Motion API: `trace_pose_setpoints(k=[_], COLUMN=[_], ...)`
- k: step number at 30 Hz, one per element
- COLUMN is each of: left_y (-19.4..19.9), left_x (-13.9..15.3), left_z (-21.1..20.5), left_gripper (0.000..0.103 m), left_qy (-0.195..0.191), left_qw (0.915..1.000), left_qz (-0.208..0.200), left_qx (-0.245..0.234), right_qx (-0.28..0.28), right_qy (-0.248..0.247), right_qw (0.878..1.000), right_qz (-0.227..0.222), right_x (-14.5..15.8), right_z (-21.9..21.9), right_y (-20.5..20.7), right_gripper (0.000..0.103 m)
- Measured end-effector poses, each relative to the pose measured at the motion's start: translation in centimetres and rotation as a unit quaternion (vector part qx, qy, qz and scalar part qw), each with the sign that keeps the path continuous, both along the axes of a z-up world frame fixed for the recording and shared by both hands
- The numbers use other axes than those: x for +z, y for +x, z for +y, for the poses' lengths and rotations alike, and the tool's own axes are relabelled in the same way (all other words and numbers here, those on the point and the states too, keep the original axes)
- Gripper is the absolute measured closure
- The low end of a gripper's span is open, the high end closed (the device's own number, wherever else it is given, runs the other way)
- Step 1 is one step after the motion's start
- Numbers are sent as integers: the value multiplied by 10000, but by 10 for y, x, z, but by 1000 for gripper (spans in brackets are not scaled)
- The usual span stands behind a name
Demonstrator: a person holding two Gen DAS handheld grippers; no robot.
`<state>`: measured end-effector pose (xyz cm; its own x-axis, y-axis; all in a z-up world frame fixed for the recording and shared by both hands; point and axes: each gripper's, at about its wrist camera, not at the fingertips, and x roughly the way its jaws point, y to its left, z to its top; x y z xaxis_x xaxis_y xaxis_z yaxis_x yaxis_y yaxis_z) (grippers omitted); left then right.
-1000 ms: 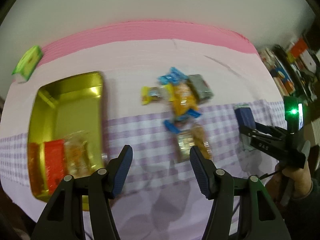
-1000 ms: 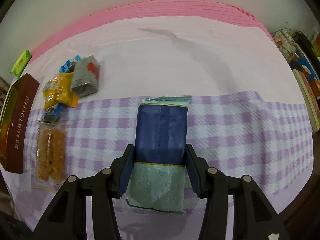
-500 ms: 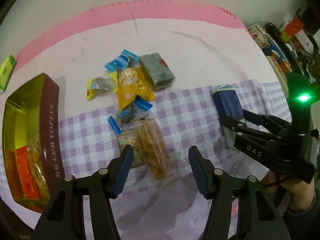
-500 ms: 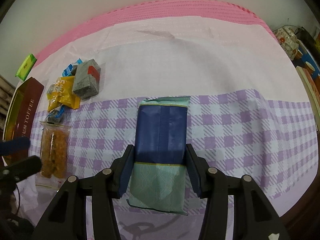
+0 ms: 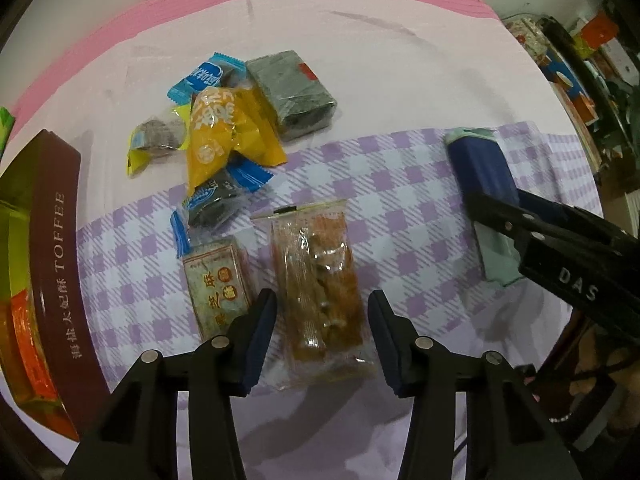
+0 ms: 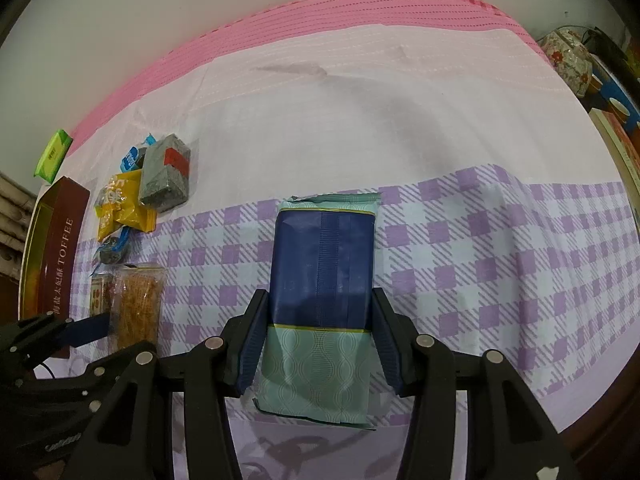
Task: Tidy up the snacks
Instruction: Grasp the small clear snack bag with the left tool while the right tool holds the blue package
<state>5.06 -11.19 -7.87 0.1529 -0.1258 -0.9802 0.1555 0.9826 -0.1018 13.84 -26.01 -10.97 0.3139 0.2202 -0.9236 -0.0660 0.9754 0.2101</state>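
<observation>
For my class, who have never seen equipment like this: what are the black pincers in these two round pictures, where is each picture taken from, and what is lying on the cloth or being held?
No robot here: a person holds a two-finger gripper in each hand, each carrying a wide-angle camera looking along its fingers. In the left camera's picture, the open left gripper straddles a clear packet of golden snacks. Beyond lie a yellow packet, a grey block and small blue-wrapped sweets on the pink and checked cloth. A brown toffee tin stands left. In the right camera's picture, the right gripper grips a blue and green packet.
</observation>
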Motion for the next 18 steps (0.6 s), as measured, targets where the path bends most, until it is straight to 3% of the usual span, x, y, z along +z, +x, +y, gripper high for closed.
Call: trace_pose_setpoints(k=[6, 10, 18], left_y=[7, 5, -2], left_x=[-4, -6, -8], left_z=[-11, -17, -24], left_gripper=[55, 61, 65], left_qy=[242, 416, 459], left_qw=[9996, 9990, 9988], left_qz=[-119, -173, -143], left_qx=[-3, 23, 46], right_qx=[2, 6, 46], right_qy=[16, -6, -135], right_qw=[10000, 10000, 9999], right_qz=[9, 15, 7], right_x=[1, 2, 1], right_z=[-3, -5, 6], right_y=[1, 1, 2], right_gripper=[56, 56, 56])
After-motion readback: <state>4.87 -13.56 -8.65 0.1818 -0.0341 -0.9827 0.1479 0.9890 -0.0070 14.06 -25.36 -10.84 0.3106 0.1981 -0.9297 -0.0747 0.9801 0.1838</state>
